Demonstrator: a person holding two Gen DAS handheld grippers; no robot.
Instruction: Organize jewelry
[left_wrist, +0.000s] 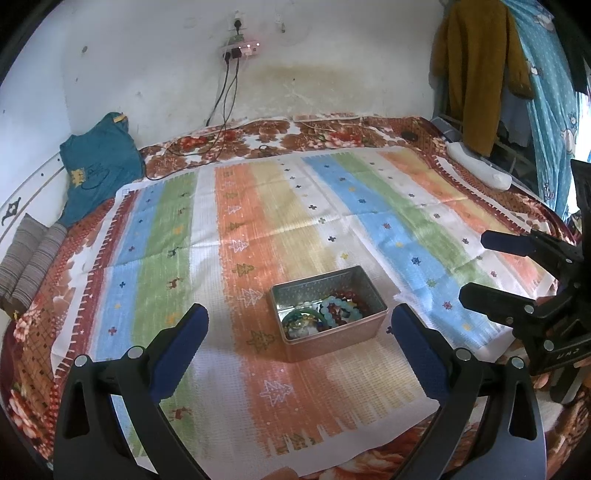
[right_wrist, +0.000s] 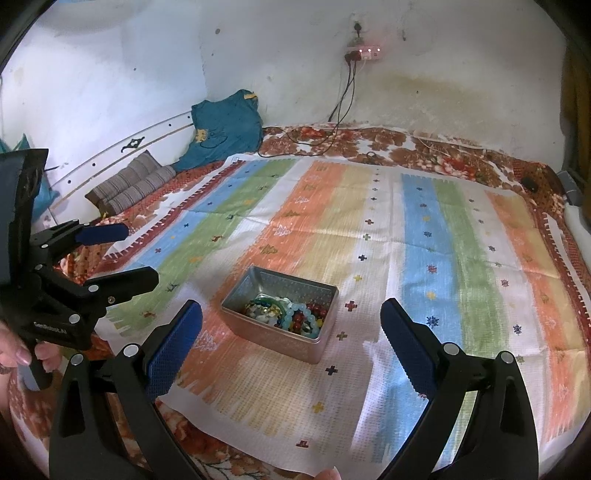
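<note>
An open metal tin (left_wrist: 291, 286) (right_wrist: 240, 325) sits on the striped cloth. It holds beaded bracelets (left_wrist: 338, 308) (right_wrist: 299, 317) in light blue, red and green, piled together. My left gripper (left_wrist: 299, 332) is open and empty, just in front of the tin. It also shows at the left of the right wrist view (right_wrist: 138, 256). My right gripper (right_wrist: 291, 325) is open and empty, near the tin's front side. It also shows at the right of the left wrist view (left_wrist: 472, 266).
The striped cloth (left_wrist: 258, 229) (right_wrist: 406, 240) lies over a floral bedspread (left_wrist: 295, 134). A teal shirt (left_wrist: 99, 166) and folded striped fabric (left_wrist: 29, 254) lie at the far left. Cables hang from a wall socket (left_wrist: 240, 48). A white object (left_wrist: 480, 166) lies at the right edge.
</note>
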